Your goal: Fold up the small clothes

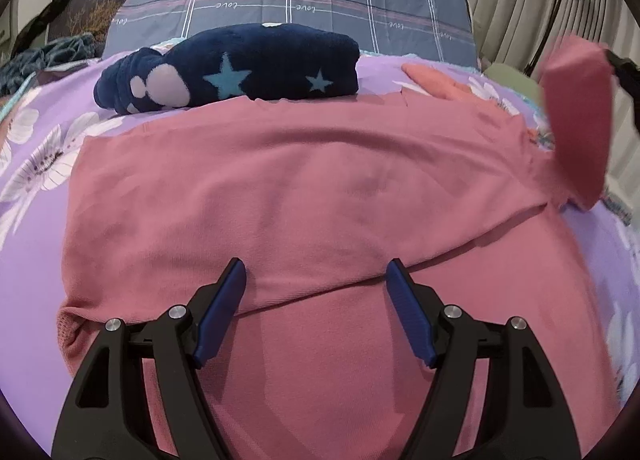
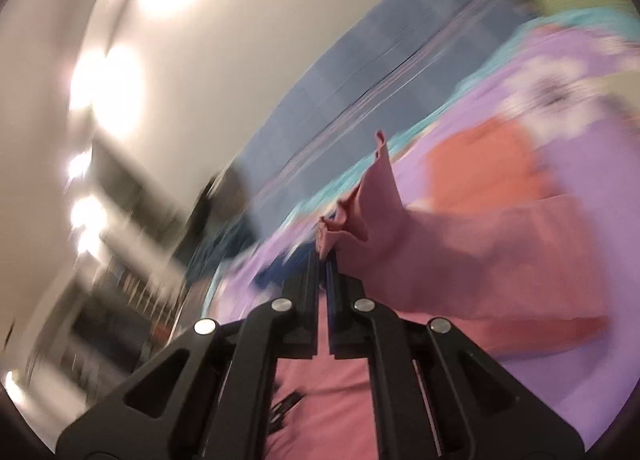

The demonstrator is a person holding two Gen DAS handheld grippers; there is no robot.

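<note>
On the bed (image 1: pixel 36 220), seen from the left wrist, a pink top (image 1: pixel 300 188) lies spread flat over the purple flowered cover, its body smooth and unfolded. Behind it sits a navy bundle (image 1: pixel 240 72) with stars, which looks already folded, so I judge one garment done and this one barely begun. At the right edge the sleeve (image 1: pixel 576 120) stands lifted off the cover, blurred. The left gripper (image 1: pixel 316 296) hovers over the near part of the top with its jaws wide apart; nothing sits between them, and whether the tips touch the cloth I cannot tell.

From the right wrist, much blurred, the right gripper (image 2: pixel 326 248) has its jaws pressed together on the sleeve's end (image 2: pixel 360 200), which bunches up past the tips. An orange cloth (image 2: pixel 484 172) lies beyond on the cover. The sleeve fold looks under way; the other sleeve and the body folds remain.
</note>
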